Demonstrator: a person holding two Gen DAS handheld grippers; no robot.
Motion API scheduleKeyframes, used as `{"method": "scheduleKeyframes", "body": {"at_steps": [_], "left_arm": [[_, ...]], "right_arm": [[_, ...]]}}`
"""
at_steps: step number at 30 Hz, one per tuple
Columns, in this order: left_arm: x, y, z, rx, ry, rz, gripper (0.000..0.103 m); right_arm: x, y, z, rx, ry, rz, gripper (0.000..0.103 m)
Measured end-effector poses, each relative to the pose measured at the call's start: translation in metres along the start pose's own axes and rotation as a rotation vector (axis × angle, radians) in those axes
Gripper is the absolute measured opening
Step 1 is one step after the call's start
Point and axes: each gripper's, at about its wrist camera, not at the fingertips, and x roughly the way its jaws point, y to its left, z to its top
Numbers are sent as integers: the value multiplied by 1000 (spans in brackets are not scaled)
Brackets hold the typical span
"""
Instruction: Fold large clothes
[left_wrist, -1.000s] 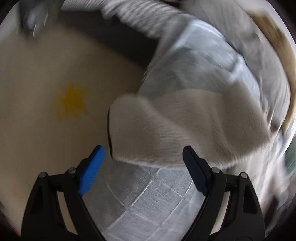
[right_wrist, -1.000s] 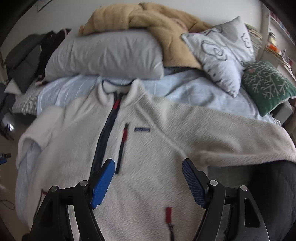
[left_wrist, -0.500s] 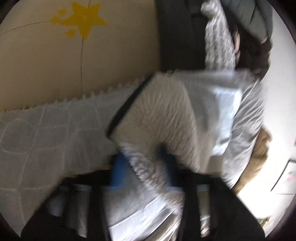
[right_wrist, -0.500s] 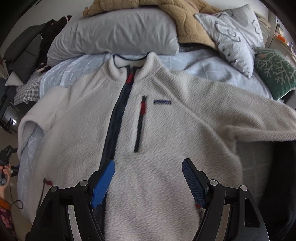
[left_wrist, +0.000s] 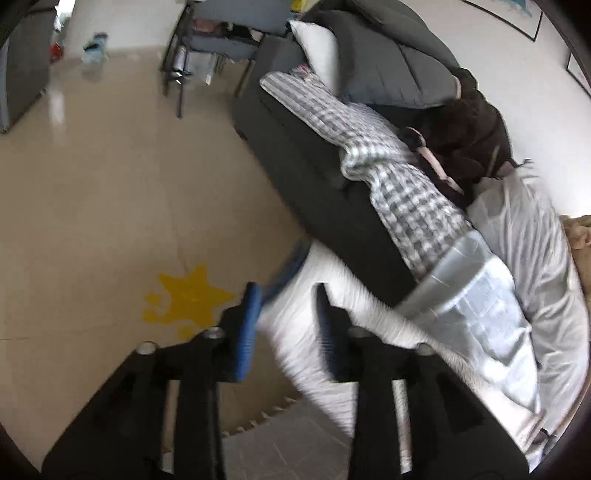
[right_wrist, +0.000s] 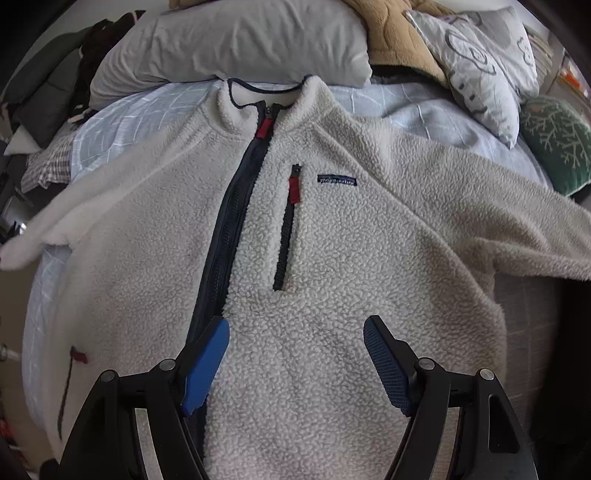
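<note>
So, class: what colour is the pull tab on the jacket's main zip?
Red, on the zip pull below the collar, clearest in the right wrist view.

The right wrist view looks down and forward along its fingers from close above the fleece jacket, spread front-up on the bed, facing the pillows at the head. The left wrist view sits at the bed's side edge, close over one sleeve, facing along the edge toward the floor. Both views share that sleeve, the light sheet and the grey pillow.
</note>
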Motion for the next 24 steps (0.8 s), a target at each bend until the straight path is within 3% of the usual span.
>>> {"method": "scheduleKeyframes", "body": {"at_steps": [2, 4, 8, 13, 16, 20, 23, 24], "left_arm": [[-13, -5, -2, 1, -43, -3, 71], [-26, -17, -10, 45, -40, -27, 71], [-46, -72, -47, 206, 61, -151, 71], [-82, -164, -129, 472, 183, -371, 72], [-107, -211, -186, 647, 214, -477, 73], [-119, -249, -264, 884, 247, -557, 73], [-115, -246, -305, 982, 306, -569, 73], [-110, -240, -317, 1007, 337, -556, 73]], "right_arm": [[3, -2, -2, 11, 7, 16, 77], [7, -5, -4, 10, 13, 19, 77], [11, -11, -5, 3, 2, 6, 77], [20, -23, -8, 20, -20, 6, 77], [27, -35, -12, 26, -25, -8, 77], [41, -56, -22, 34, -6, -38, 77], [54, -75, -38, 31, 17, -47, 79], [51, -80, -48, 16, -27, -18, 79]]}}
